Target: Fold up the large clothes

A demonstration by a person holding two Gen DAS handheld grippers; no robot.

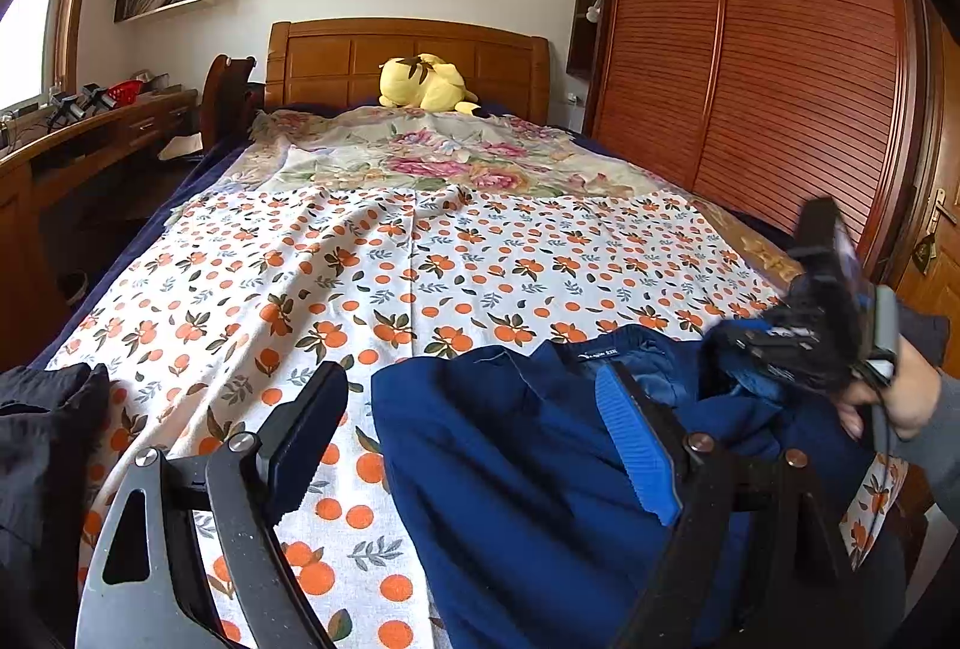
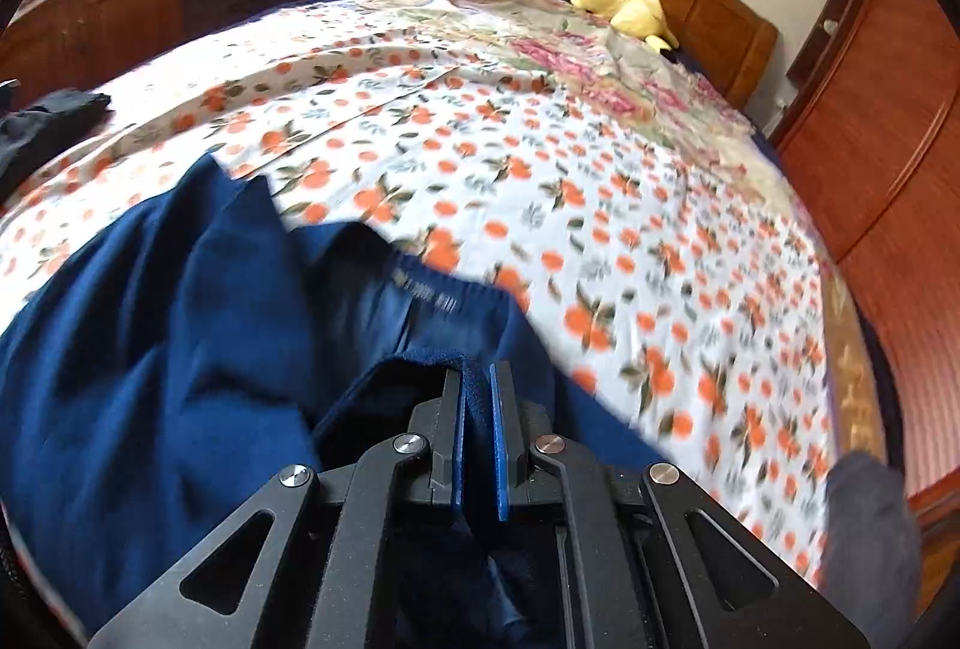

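A dark blue garment lies crumpled at the near end of the bed, its collar label facing up. My left gripper stands open just above it. The left finger is over the orange-print sheet, and the blue-padded right finger is over the garment, whose left edge lies between the two. In the right wrist view my right gripper is shut on a fold of the blue garment beside the collar. From the left wrist view the right gripper shows blurred at the right, held by a person's hand.
A black garment lies at the bed's near left edge. A floral cloth and a yellow plush toy lie toward the wooden headboard. A wardrobe lines the right side, a desk the left.
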